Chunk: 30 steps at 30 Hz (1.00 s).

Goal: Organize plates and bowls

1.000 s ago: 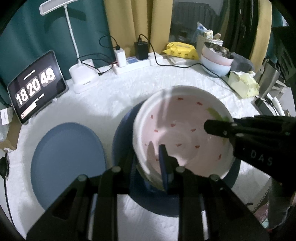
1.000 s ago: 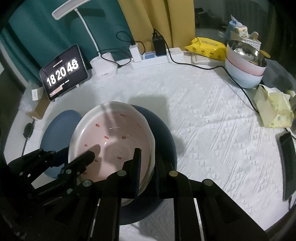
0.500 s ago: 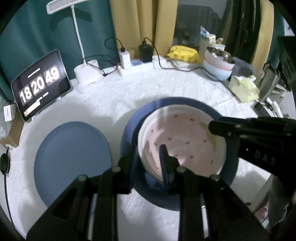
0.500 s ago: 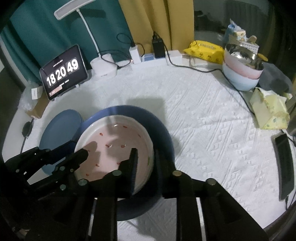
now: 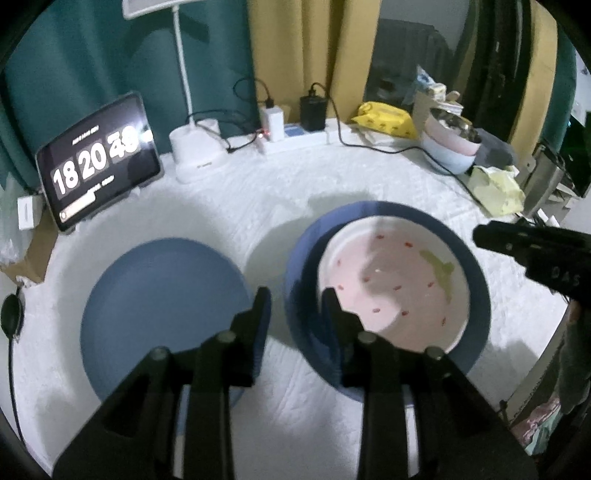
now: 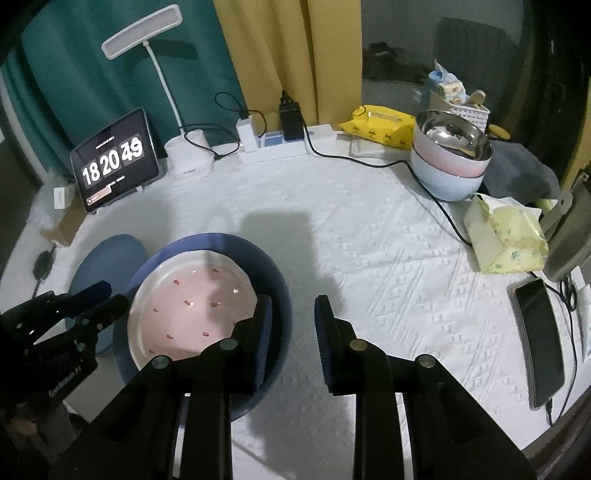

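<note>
Left wrist view: the left gripper point(image 5: 295, 306) is opening, fingers released, nothing between them. The pink red-speckled shallow bowl point(image 5: 391, 284) now sits nested in the dark blue round plate point(image 5: 476, 280) on the white-clothed bench point(image 5: 258, 206). The lighter blue flat plate point(image 5: 162, 299) lies just beside, unstacked.

Right wrist view: the right gripper point(image 6: 291, 314) stands parted, empty. Stacked pastel bowls with a steel one point(image 6: 447, 162) wait far right; a black cable point(image 6: 439, 206) runs nearby.

A tablet clock point(image 6: 116, 159), lamp point(image 6: 142, 33), phone point(image 6: 541, 338) and tissue pack point(image 6: 504, 236) edge the table.
</note>
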Each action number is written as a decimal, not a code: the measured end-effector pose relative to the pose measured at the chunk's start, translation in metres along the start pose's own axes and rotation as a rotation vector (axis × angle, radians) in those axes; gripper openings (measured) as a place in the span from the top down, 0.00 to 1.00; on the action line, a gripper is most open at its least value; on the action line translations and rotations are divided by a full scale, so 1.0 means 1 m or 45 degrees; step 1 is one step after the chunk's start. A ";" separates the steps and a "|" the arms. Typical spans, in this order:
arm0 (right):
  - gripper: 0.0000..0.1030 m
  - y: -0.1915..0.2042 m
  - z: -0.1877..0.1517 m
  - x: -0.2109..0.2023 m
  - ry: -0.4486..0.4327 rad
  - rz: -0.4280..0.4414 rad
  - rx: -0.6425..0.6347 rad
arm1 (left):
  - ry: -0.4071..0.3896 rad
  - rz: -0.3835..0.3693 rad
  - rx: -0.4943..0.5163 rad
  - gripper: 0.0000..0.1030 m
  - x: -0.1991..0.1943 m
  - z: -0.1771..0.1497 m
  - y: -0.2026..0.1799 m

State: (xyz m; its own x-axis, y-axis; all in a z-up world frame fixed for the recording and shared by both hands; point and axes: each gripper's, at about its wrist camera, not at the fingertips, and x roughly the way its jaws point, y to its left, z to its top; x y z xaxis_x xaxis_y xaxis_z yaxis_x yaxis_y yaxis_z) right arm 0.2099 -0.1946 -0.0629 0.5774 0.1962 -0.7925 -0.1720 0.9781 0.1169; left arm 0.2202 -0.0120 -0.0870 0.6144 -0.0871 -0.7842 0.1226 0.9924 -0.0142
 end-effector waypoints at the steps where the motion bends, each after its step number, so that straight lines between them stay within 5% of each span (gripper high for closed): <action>1: 0.76 -0.002 0.000 0.002 0.003 0.008 0.002 | -0.007 -0.002 -0.004 0.65 0.000 -0.001 0.001; 4: 0.76 -0.006 -0.003 0.007 0.008 0.025 0.003 | -0.010 -0.020 -0.009 0.53 0.003 -0.003 0.003; 21: 0.74 -0.015 -0.013 0.031 0.065 0.128 0.038 | -0.028 -0.041 -0.148 0.53 -0.003 -0.007 0.024; 30: 0.68 -0.014 -0.014 0.040 0.083 0.143 0.044 | 0.032 -0.026 -0.115 0.53 0.015 -0.009 0.027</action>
State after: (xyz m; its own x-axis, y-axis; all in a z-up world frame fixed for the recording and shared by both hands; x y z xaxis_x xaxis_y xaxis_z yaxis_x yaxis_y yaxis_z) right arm 0.2241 -0.2017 -0.1052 0.5027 0.3008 -0.8105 -0.2046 0.9523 0.2266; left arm 0.2260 0.0142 -0.1043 0.5925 -0.1066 -0.7985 0.0635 0.9943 -0.0856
